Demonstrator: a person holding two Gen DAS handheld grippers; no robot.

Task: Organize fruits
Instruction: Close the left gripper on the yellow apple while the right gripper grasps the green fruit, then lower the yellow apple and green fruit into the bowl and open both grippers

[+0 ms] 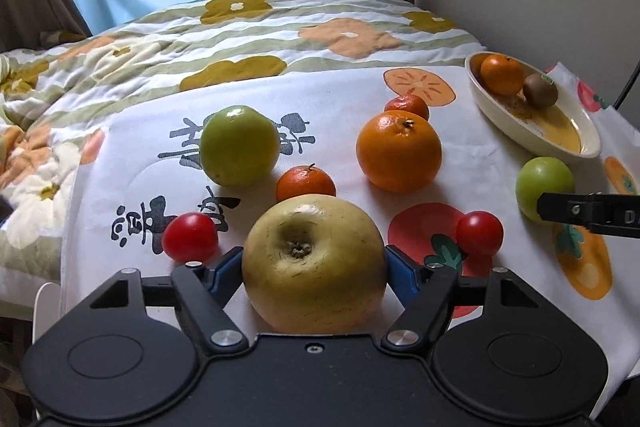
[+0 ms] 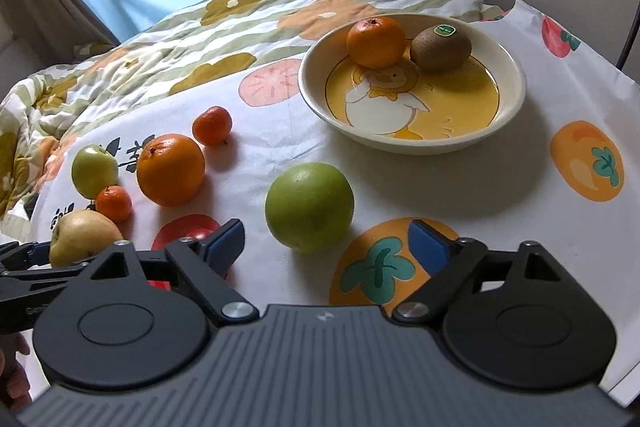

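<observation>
Left claw (image 1: 314,259) apparently grips the yellow apple (image 1: 314,263); right claw (image 2: 326,243) gapes wide, nothing held, behind the green fruit (image 2: 309,207).

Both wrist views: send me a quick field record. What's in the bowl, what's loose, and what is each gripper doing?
bowl: cream ceramic bowl with duck print, holding an orange mandarin and a brown kiwi
loose on cloth: big round orange, near small mandarin, far small mandarin, second green apple, left red tomato, right red tomato
left gripper: pads against both sides of the big yellow apple
right gripper: open, round green apple just ahead, untouched
</observation>
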